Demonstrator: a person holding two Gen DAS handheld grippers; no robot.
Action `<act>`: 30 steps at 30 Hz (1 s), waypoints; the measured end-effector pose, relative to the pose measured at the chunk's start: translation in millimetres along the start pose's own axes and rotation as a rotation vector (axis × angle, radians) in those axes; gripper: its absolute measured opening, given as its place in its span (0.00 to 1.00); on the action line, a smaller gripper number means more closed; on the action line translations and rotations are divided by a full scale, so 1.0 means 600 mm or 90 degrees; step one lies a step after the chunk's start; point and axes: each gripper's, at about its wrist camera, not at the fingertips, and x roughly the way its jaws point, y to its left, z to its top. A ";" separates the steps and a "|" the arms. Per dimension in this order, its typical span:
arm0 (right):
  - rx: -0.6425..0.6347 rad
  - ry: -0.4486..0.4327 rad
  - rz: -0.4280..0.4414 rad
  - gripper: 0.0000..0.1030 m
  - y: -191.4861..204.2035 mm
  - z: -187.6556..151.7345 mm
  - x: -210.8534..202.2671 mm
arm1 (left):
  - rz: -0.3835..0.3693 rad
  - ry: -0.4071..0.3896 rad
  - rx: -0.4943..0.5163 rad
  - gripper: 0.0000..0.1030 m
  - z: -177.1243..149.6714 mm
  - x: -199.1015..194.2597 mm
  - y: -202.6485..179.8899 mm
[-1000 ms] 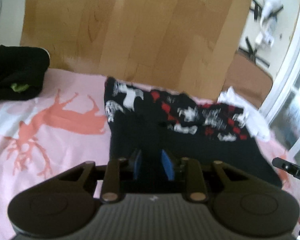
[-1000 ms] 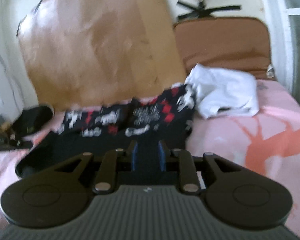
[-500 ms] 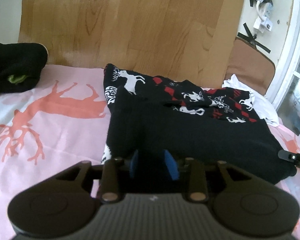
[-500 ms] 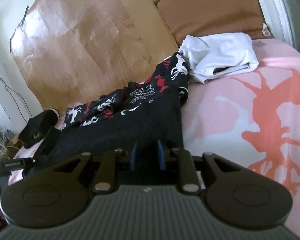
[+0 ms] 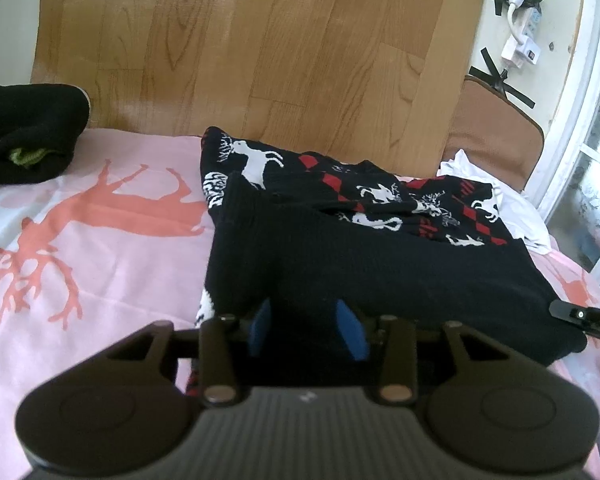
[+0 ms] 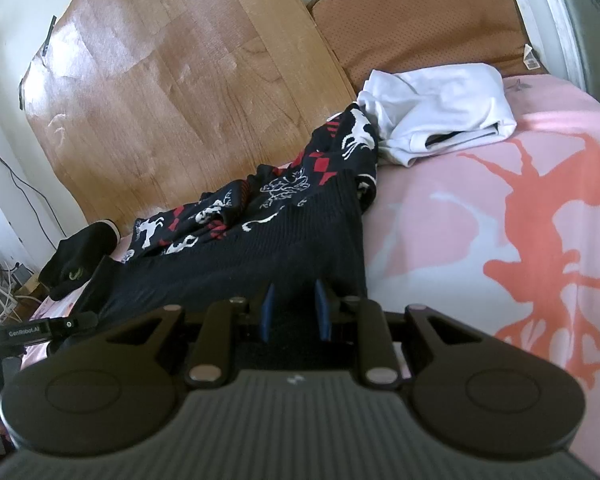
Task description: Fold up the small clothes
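Note:
A black sweater (image 5: 380, 264) with white reindeer and red diamonds lies on the pink bed. Its plain black lower part is folded up over the patterned part. My left gripper (image 5: 304, 316) is at the fold's near left edge. Its jaws are opening, and the black knit still lies between the blue pads (image 5: 350, 330). My right gripper (image 6: 294, 300) is at the sweater's (image 6: 260, 256) near right edge, shut on the black knit. Each gripper's tip shows in the other's view: the right one (image 5: 580, 314) and the left one (image 6: 40, 330).
The pink blanket (image 5: 80, 220) with coral deer covers the bed. A white garment (image 6: 440, 108) lies at the back right, a black garment (image 5: 24, 136) with a green mark at the back left. A wood-pattern board (image 5: 280, 48) and a brown cushion (image 6: 420, 20) stand behind.
The left gripper's blue pads have moved apart. The right gripper has sunk and rolled a little. The black folded layer has settled flatter over the patterned part.

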 end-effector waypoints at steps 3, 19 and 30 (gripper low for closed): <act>0.001 0.000 0.001 0.25 0.000 0.000 0.000 | -0.003 0.001 0.000 0.40 0.000 0.000 0.000; 0.004 -0.001 0.003 0.25 -0.001 -0.001 -0.001 | -0.013 0.006 0.010 0.50 0.000 0.001 -0.007; 0.004 -0.003 0.006 0.25 -0.001 -0.001 -0.002 | -0.026 0.011 0.014 0.58 0.001 0.003 -0.007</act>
